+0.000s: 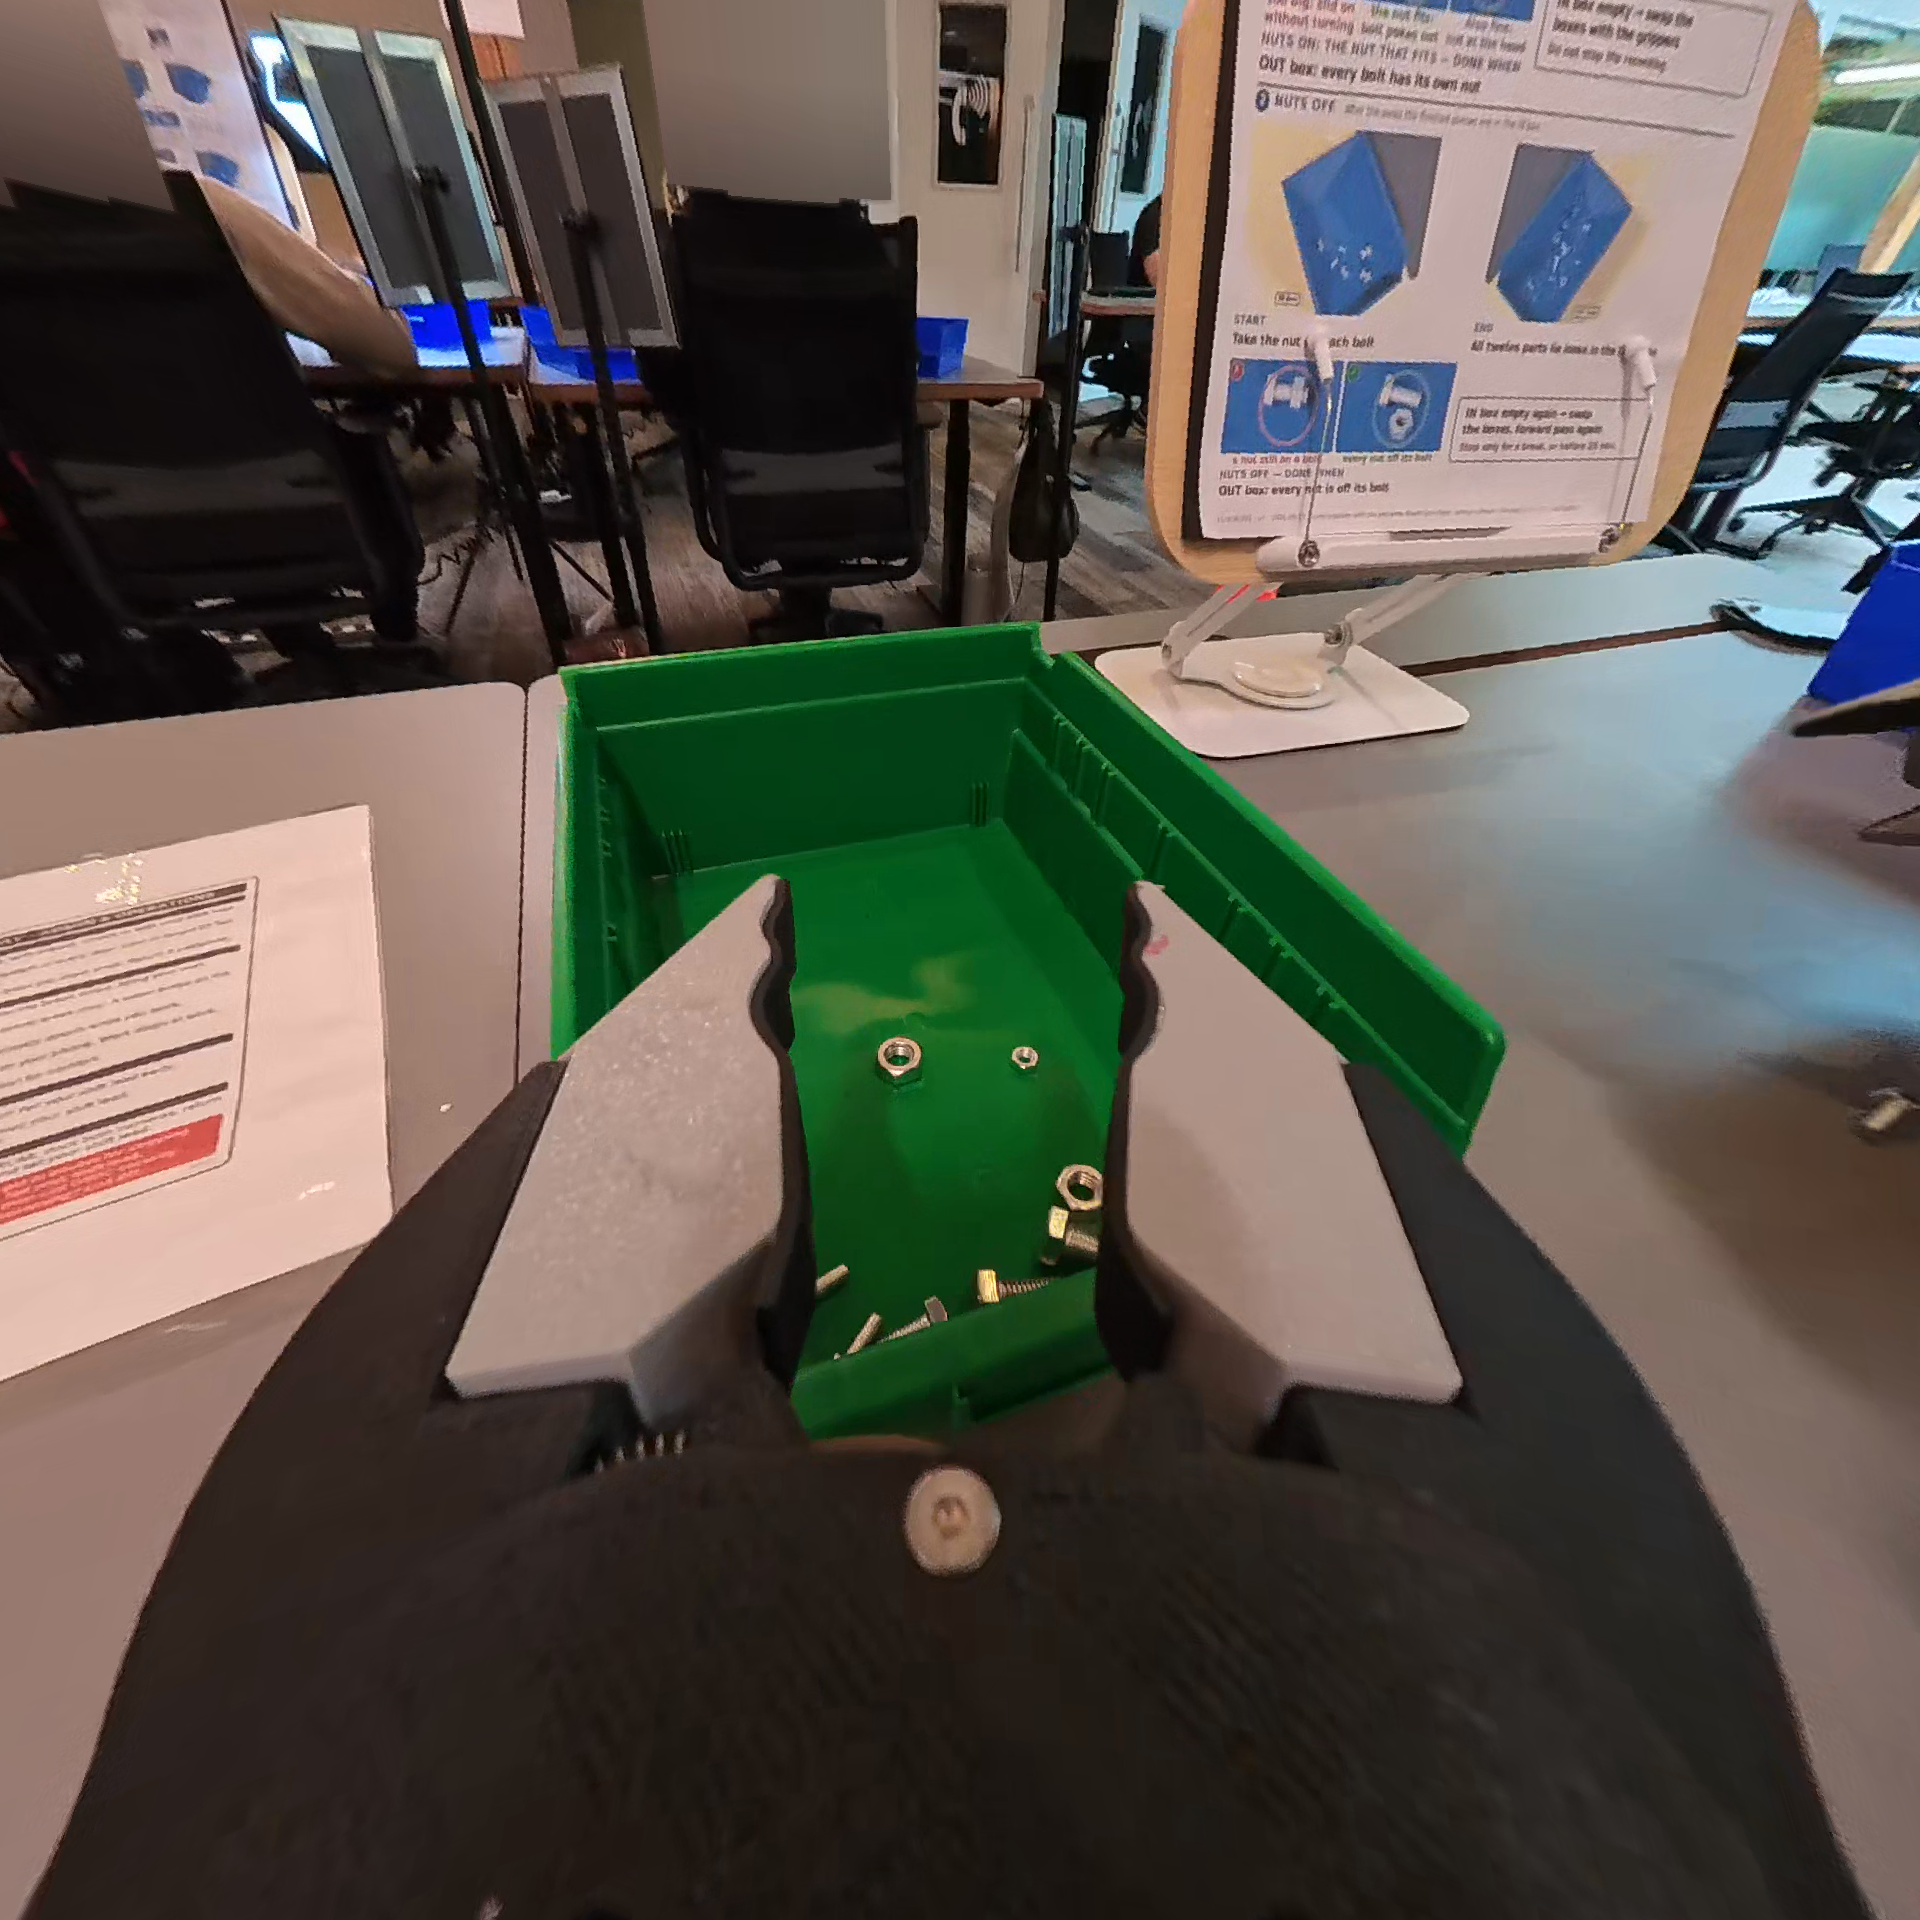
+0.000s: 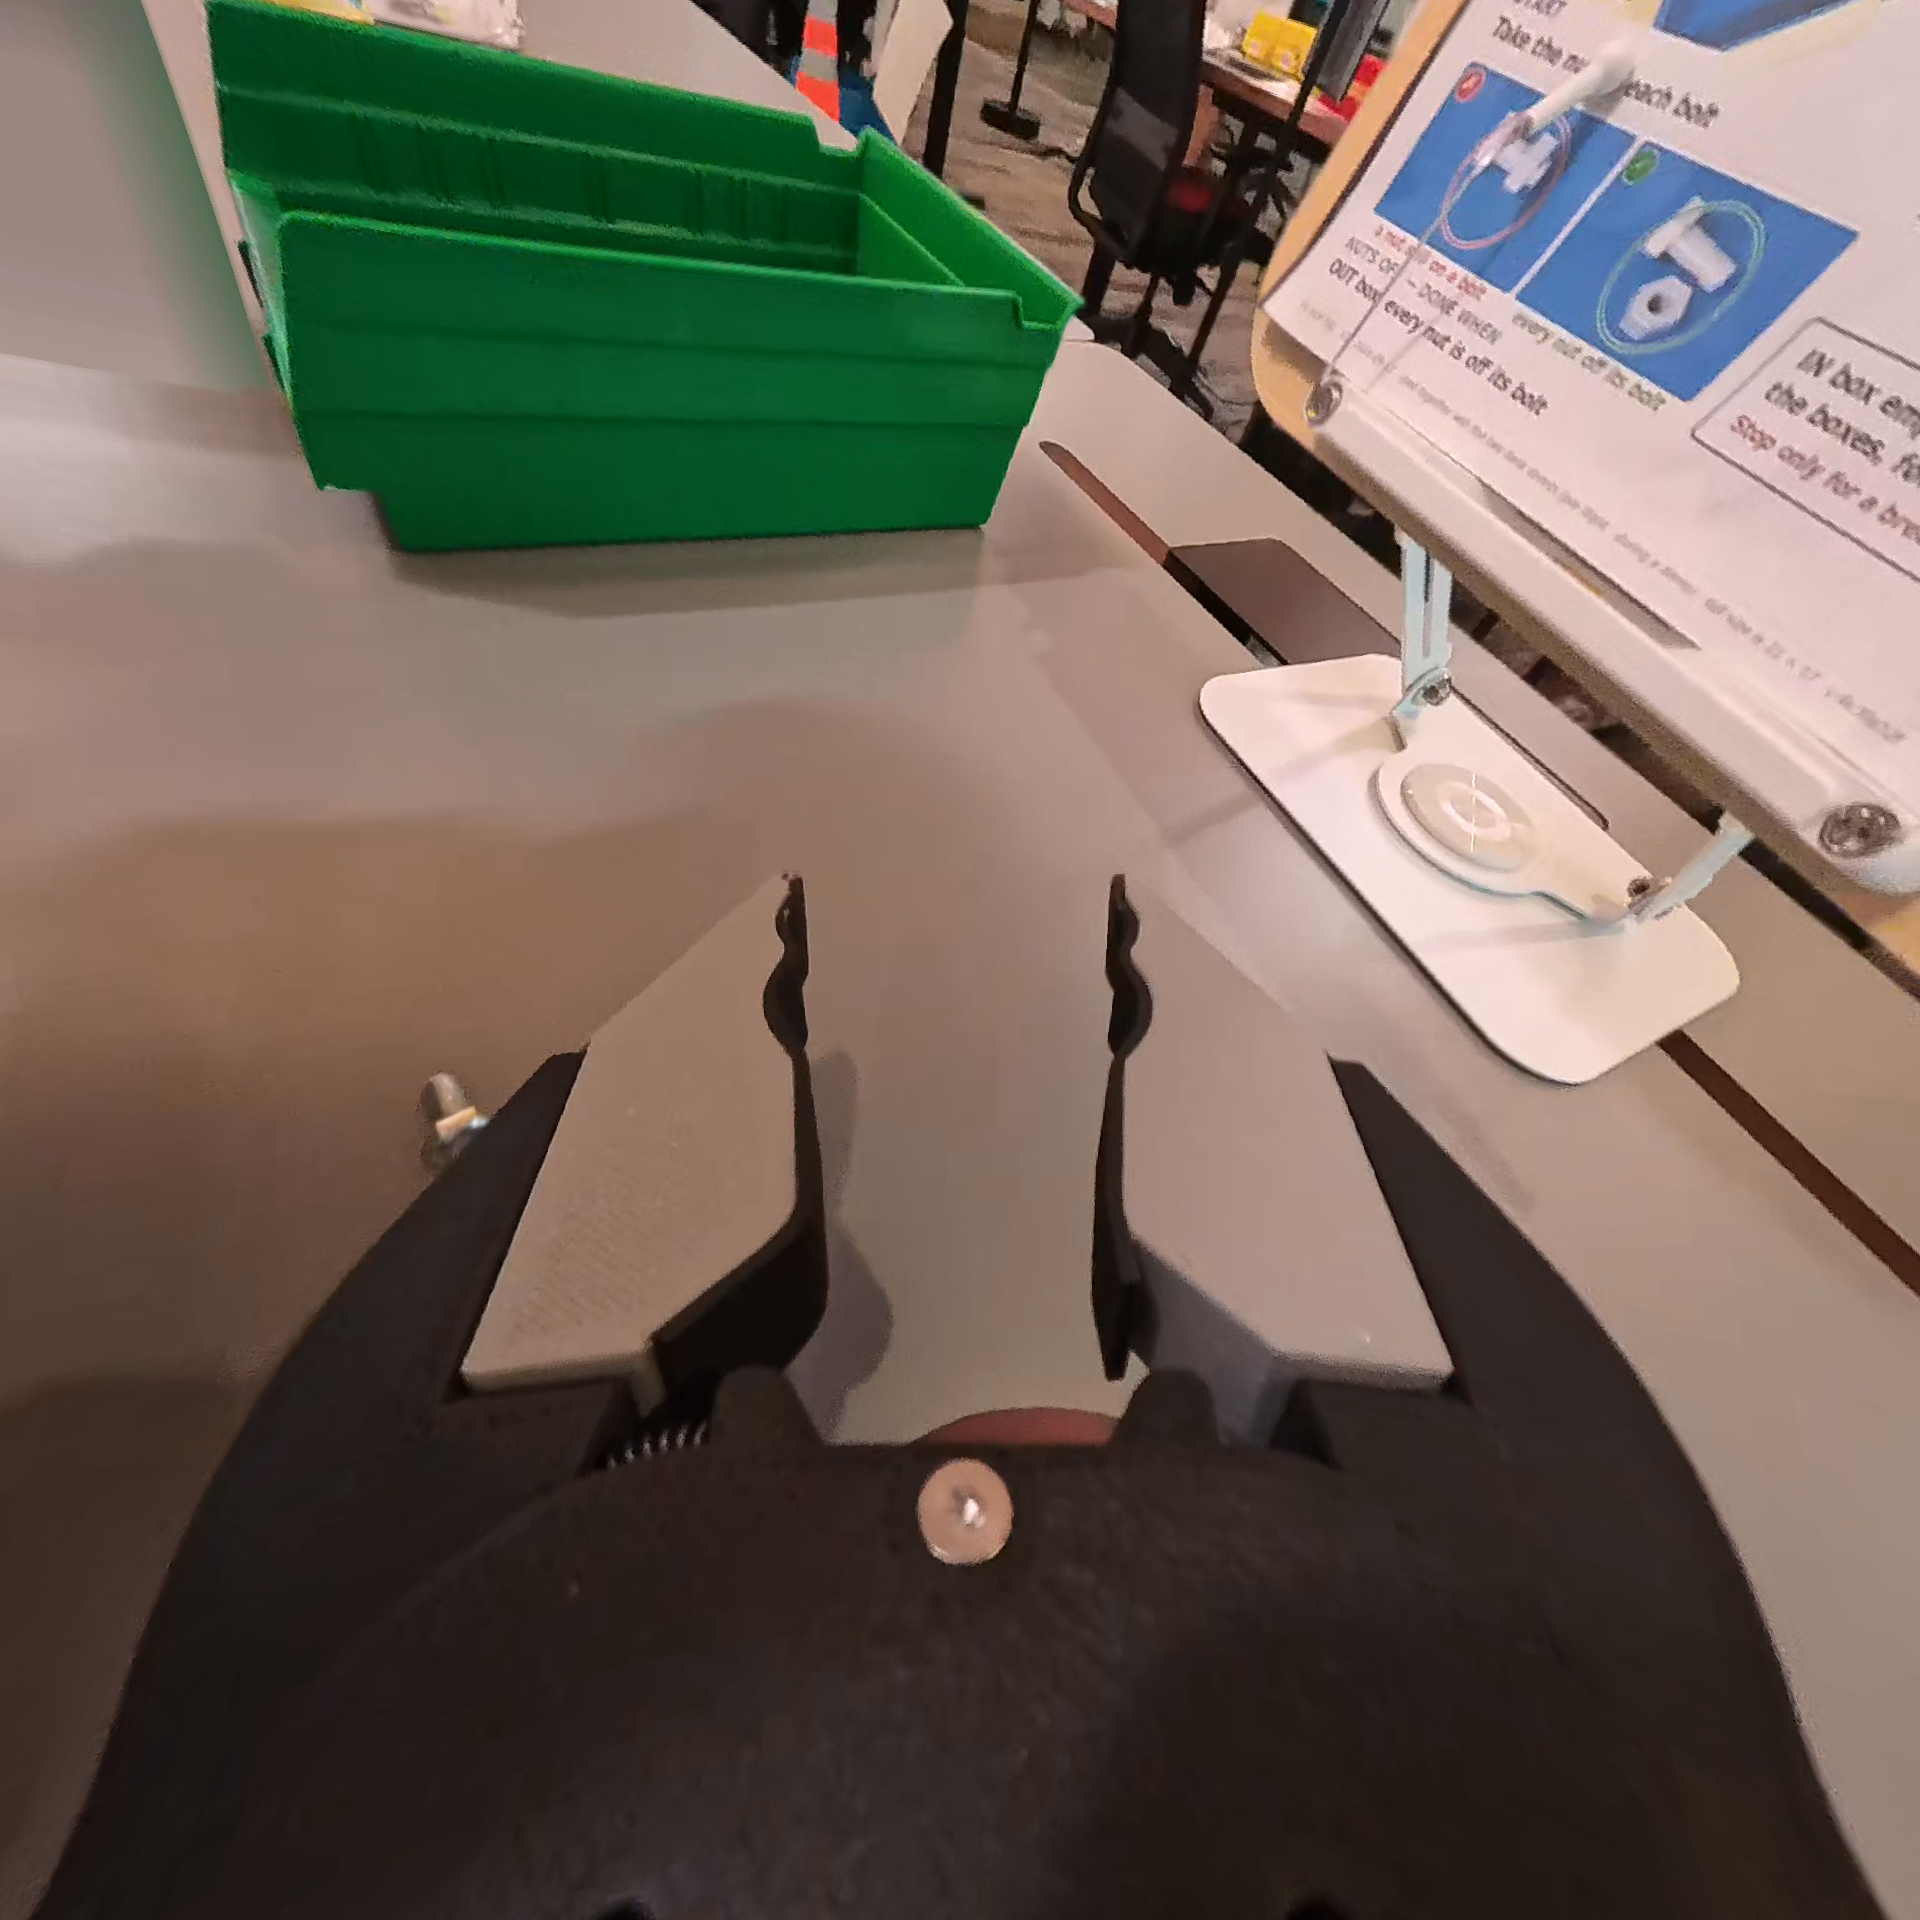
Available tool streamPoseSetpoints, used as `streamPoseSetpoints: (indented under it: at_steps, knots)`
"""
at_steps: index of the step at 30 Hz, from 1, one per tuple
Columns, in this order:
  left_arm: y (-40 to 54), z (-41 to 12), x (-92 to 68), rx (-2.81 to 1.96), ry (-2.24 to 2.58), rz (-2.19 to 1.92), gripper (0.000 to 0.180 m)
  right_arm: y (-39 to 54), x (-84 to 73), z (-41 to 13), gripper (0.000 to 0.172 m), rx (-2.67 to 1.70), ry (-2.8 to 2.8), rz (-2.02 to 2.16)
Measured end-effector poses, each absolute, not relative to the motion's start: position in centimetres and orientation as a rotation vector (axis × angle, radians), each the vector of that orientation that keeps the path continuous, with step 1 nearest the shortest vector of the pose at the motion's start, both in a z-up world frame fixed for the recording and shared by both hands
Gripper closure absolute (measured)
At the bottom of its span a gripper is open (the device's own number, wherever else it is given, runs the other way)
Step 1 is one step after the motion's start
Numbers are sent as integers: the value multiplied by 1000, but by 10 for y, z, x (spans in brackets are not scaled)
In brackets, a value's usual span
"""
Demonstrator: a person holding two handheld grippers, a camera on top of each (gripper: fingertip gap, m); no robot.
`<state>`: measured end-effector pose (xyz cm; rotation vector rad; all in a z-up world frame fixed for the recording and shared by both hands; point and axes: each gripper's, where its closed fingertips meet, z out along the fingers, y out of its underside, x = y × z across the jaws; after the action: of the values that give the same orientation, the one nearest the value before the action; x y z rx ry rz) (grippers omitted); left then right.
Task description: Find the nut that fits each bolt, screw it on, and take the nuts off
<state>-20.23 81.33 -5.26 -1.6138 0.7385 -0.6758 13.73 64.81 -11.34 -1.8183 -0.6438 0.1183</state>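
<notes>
Both tongs spread, nothing gripped. Our left tongs [image 1: 956,914] hang over the green bin [image 1: 790,769], where loose nuts [image 1: 898,1060] and bolts [image 1: 1003,1288] lie. Our right tongs [image 2: 956,904] hover above bare desk [image 2: 623,727]; one bolt [image 2: 445,1117] lies beside them. Risks, we judge: knocking that bolt away; small nuts slipping from the pads.

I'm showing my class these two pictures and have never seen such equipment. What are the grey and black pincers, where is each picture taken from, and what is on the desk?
Each picture comes from a camera on a hand-held two-finger gripper, looking along its grey fingers. The left gripper hangs open above a green plastic bin holding loose silver nuts and bolts; it grips nothing. The right gripper is open and empty over the grey desk, with a silver bolt lying beside it. A white stand props up an instruction sheet.
</notes>
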Motion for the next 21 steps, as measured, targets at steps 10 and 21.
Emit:
streamPoseSetpoints:
  at_steps: [10, 21]
  knots:
    - [820, -57, -205, -1617, 718, -622, 122, 648, 147, -115, 117, -1819, -633, 130]
    - [829, -78, -199, -1692, 734, -684, 120, 649, 159, -103, 117, -1764, -564, 171]
